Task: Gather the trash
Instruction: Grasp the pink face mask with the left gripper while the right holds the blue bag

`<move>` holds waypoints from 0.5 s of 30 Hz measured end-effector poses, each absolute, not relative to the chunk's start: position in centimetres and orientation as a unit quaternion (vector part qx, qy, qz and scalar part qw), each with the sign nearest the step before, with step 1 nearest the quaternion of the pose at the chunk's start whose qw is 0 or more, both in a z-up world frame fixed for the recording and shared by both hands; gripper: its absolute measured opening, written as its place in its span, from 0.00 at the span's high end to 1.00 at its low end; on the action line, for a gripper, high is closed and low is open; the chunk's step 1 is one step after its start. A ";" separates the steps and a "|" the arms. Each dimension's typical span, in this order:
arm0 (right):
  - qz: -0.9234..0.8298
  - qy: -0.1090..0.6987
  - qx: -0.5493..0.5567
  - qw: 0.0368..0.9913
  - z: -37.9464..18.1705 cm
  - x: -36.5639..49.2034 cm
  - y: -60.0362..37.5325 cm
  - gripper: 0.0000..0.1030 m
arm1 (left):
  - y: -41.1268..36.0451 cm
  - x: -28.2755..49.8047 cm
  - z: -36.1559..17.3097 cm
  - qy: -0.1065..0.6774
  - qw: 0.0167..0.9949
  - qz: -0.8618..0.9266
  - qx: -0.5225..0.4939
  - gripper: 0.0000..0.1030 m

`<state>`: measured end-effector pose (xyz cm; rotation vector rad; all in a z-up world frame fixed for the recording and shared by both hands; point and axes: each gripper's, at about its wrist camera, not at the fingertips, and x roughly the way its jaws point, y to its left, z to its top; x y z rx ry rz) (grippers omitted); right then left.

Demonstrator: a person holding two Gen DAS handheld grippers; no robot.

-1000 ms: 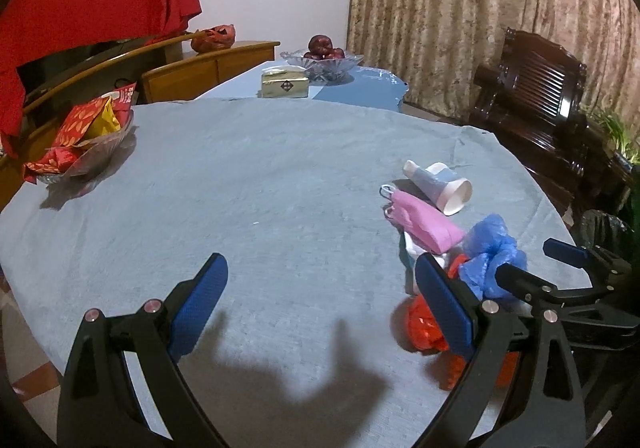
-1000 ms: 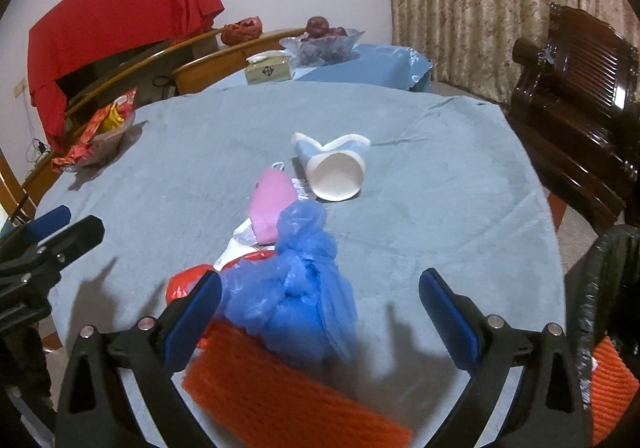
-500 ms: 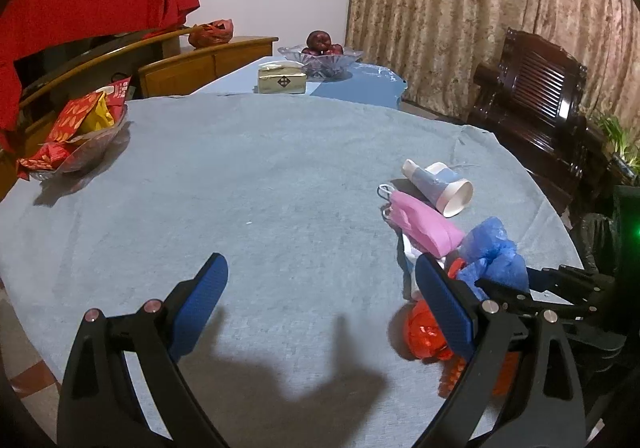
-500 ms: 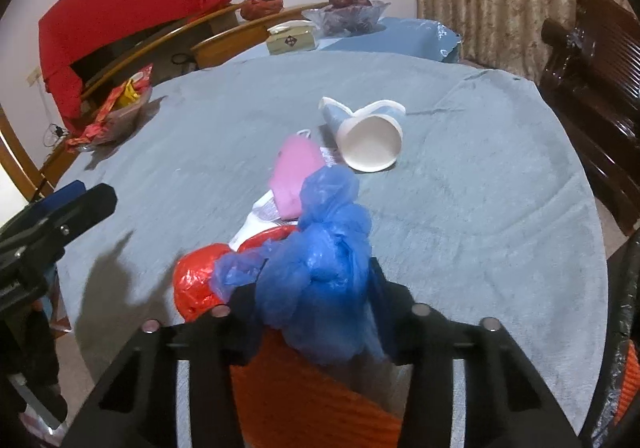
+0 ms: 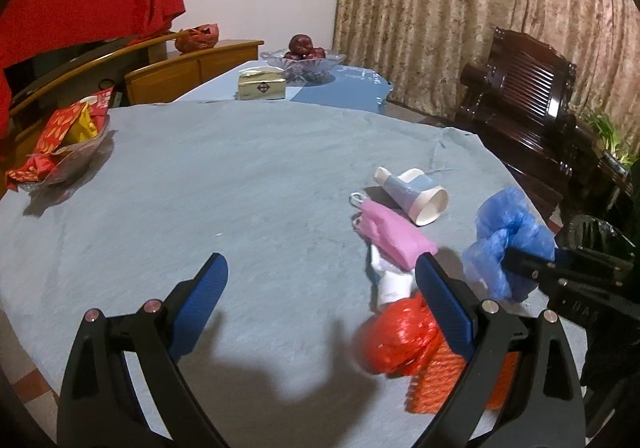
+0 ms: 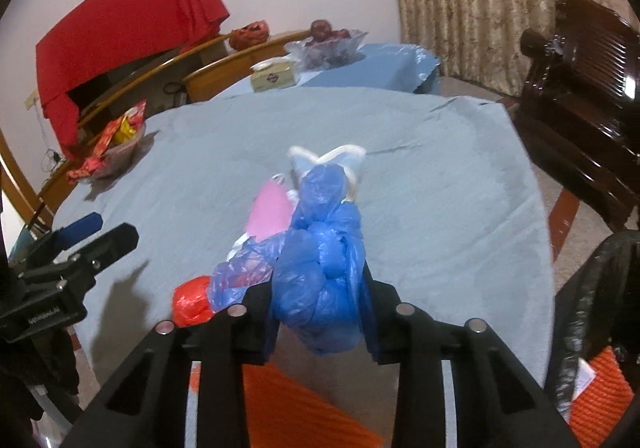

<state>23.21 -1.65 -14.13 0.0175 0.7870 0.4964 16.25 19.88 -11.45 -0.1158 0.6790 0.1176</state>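
A crumpled blue plastic bag [image 6: 320, 268] hangs between the pads of my right gripper [image 6: 320, 288], whose jaws are still closing on it; the bag is raised above the table. In the left wrist view that blue bag [image 5: 504, 224] and right gripper [image 5: 532, 260] are at the right. Left on the grey cloth are a pink packet [image 5: 392, 232], nested paper cups [image 5: 416, 196], a white scrap [image 5: 390, 280], a red plastic bag [image 5: 396, 340] and an orange ribbed mesh [image 5: 432, 384]. My left gripper [image 5: 320, 266] stands open over bare cloth, its right finger just in front of the red bag.
A black trash bag [image 6: 592, 308] gapes at the table's right edge with an orange piece inside. A bowl of red snack packets [image 5: 64, 144] sits far left. Beyond the table stand a tissue box [image 5: 262, 86], a fruit bowl [image 5: 304, 56] and a dark wooden chair [image 5: 520, 96].
My right gripper went from wide open to closed around the blue bag and lifted it off the pile. The left gripper drifted slightly and stayed open.
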 end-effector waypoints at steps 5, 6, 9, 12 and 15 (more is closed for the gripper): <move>0.214 0.380 0.012 0.900 -14.2 24.6 -3.7 0.67 | 18.6 18.0 -11.7 0.336 0.939 0.043 -0.057 0.11; 0.211 0.381 0.013 0.900 -14.2 24.9 -4.0 0.67 | 18.2 18.6 -11.8 0.339 0.938 0.039 -0.057 0.11; 0.201 0.381 0.018 0.902 -14.4 25.7 -4.8 0.67 | 16.9 20.1 -12.2 0.345 0.937 0.030 -0.051 0.11; 0.196 0.382 0.019 0.903 -14.6 26.3 -5.2 0.67 | 15.9 21.6 -12.8 0.353 0.934 0.022 -0.045 0.11; 0.194 0.384 0.024 0.903 -14.8 26.8 -5.5 0.67 | 15.1 23.0 -13.5 0.367 0.929 0.017 -0.040 0.18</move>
